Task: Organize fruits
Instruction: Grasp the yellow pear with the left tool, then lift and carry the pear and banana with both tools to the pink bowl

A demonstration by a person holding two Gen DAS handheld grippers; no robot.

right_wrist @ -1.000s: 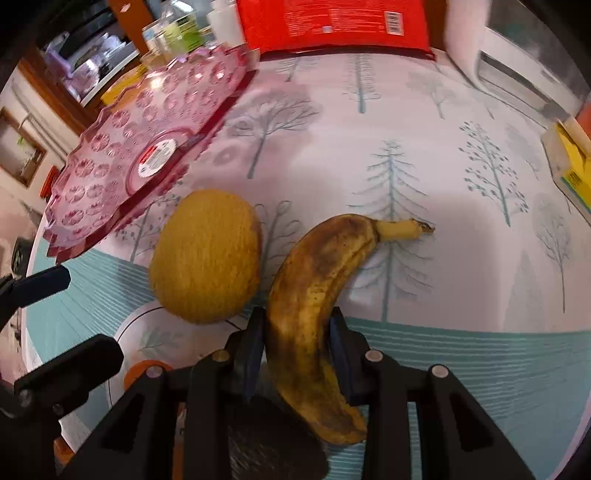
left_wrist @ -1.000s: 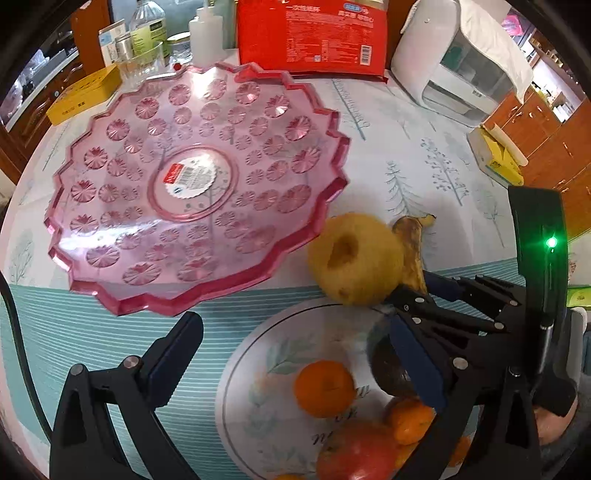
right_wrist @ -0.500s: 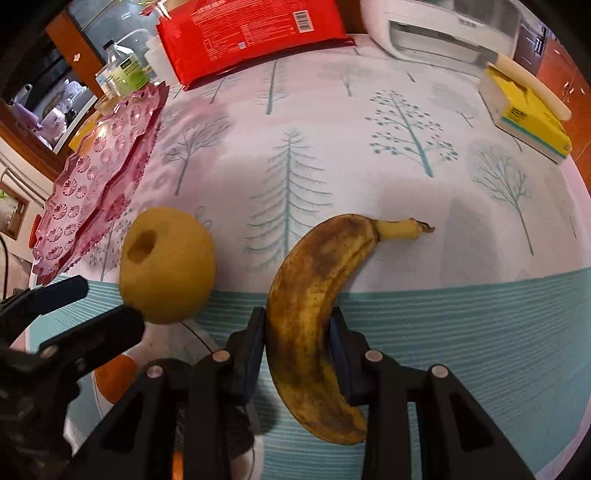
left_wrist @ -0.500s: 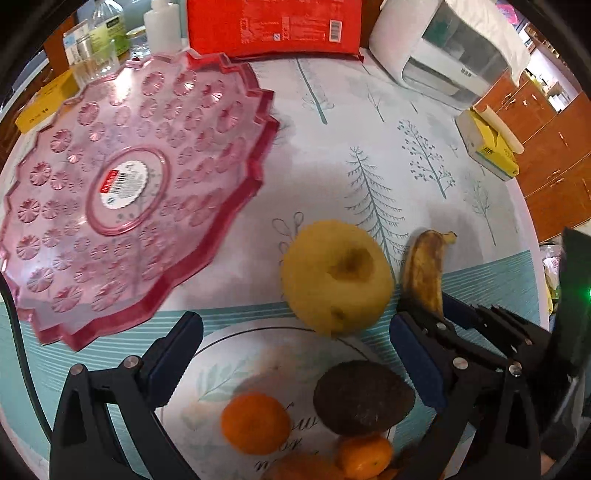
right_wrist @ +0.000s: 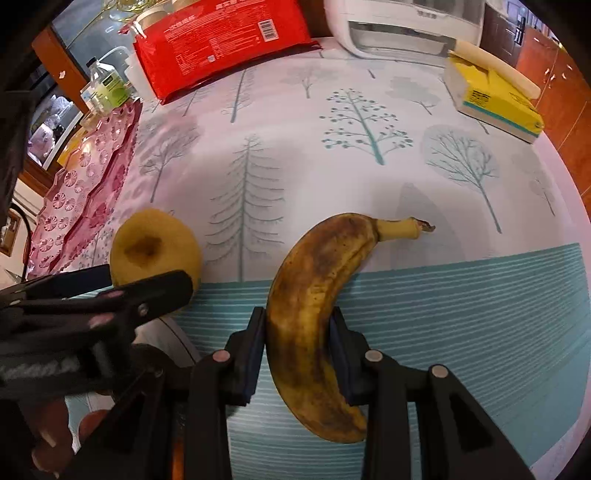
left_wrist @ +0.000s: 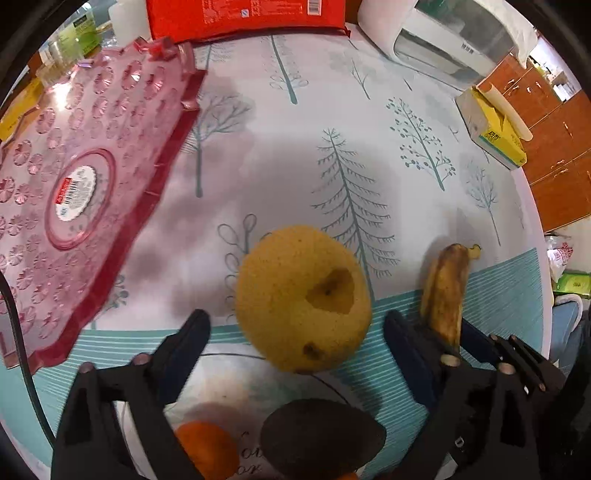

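Observation:
My right gripper is shut on a brown-spotted banana, stem pointing far right; the banana also shows in the left wrist view. My left gripper is open, its jaws on either side of a yellow pear that sits at the far rim of a white plate. The pear also shows in the right wrist view. The plate holds an avocado and an orange. An empty pink scalloped tray lies to the left.
A red package, bottles and a white appliance stand along the table's back. A yellow box lies at the right near the table edge. The tree-patterned tablecloth covers the table.
My left gripper has swung right and forward from over the plate and pink tray until its jaws flank the pear. The right gripper, still holding the banana, has turned right, away from the tray.

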